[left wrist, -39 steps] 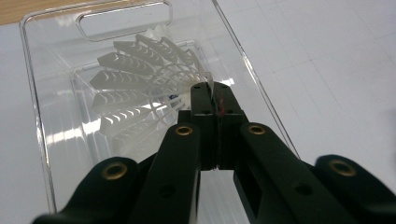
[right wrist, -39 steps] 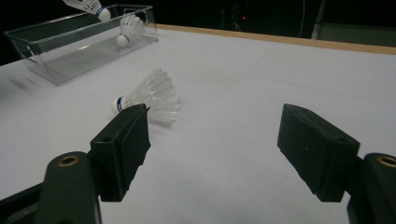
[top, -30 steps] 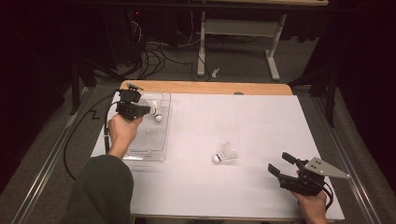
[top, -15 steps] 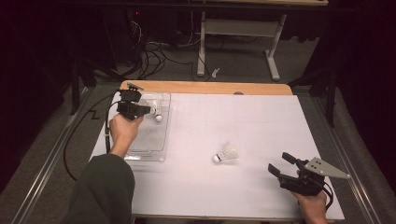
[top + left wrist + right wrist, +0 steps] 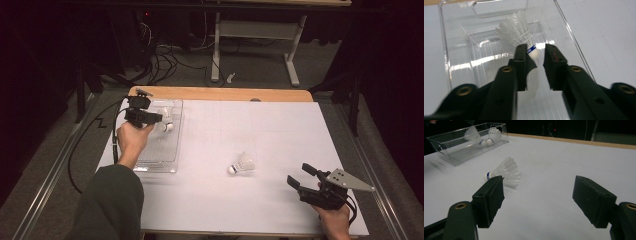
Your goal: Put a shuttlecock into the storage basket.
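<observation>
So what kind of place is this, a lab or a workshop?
Probably a lab set up for recording handling tasks. A table under a plain white sheet sits in a dark room, cables lie tangled on the floor behind it, and a person works shuttlecocks into a clear bin with hand-held claws.

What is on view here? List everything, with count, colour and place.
shuttlecocks: three, white with a blue band; two in the tray, one of them blurred; one lying mid-table
tray: one, clear plastic, far left of the table
table: one, white sheet over a wooden top
cables: several, black, on the floor beyond
left gripper: one, black, over the tray; jaws have just been opening, pads free
right gripper: one, black, near right corner; open, empty
</observation>
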